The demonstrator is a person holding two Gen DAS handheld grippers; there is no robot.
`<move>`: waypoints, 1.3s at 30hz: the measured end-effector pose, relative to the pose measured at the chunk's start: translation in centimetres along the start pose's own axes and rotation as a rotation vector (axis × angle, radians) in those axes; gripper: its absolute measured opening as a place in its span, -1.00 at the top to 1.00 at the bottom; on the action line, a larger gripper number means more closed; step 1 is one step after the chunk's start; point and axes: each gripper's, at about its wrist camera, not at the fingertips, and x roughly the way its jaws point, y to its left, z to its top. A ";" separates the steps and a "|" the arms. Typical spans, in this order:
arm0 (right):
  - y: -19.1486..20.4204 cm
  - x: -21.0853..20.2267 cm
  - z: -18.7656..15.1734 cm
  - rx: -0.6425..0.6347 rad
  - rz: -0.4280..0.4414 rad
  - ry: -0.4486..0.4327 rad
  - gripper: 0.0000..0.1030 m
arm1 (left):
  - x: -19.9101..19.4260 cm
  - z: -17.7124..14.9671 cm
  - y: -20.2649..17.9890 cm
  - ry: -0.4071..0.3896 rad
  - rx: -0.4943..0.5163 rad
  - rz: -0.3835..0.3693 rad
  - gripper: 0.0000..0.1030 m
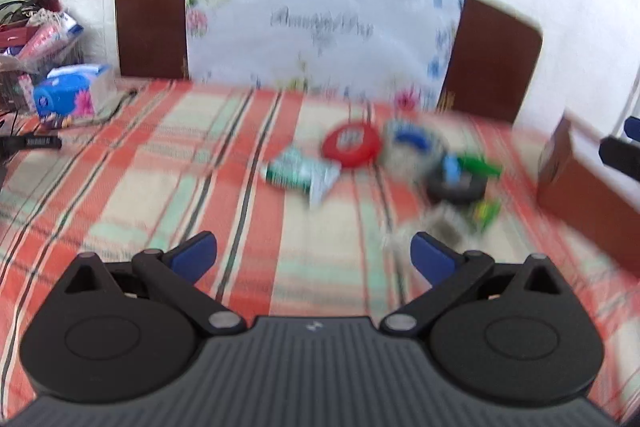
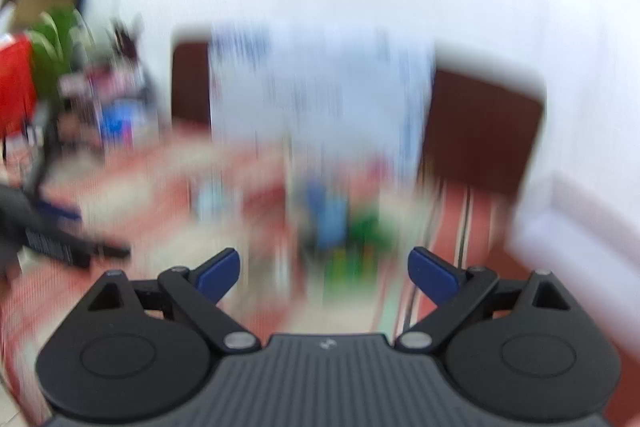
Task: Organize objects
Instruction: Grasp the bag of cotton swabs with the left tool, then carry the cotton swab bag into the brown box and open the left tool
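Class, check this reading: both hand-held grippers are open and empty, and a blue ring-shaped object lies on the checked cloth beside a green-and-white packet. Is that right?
One detail is wrong: the ring-shaped object beside the green-and-white packet is red, not blue, as the left wrist view shows. The rest stands: the left hand-held gripper and right hand-held gripper are open and empty, above the checked cloth.

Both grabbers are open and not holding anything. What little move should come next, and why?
Probably ease the left gripper forward toward the red ring. Its jaws are open and empty, and the cluttered pile on the plaid tablecloth lies ahead. The right gripper view is too blurred to aim.
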 end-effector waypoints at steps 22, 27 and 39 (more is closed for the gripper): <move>3.9 13.8 -10.4 0.024 0.250 0.364 -0.40 | 12.4 -1.8 -3.9 0.317 -0.087 -0.364 0.23; 2.7 10.2 -9.4 0.028 0.191 0.239 -0.30 | 8.9 0.6 -7.0 0.268 0.006 -0.411 0.35; -16.7 -2.6 -12.2 0.216 -0.458 -0.021 -0.30 | 8.9 5.5 -38.0 0.208 0.382 -0.753 0.33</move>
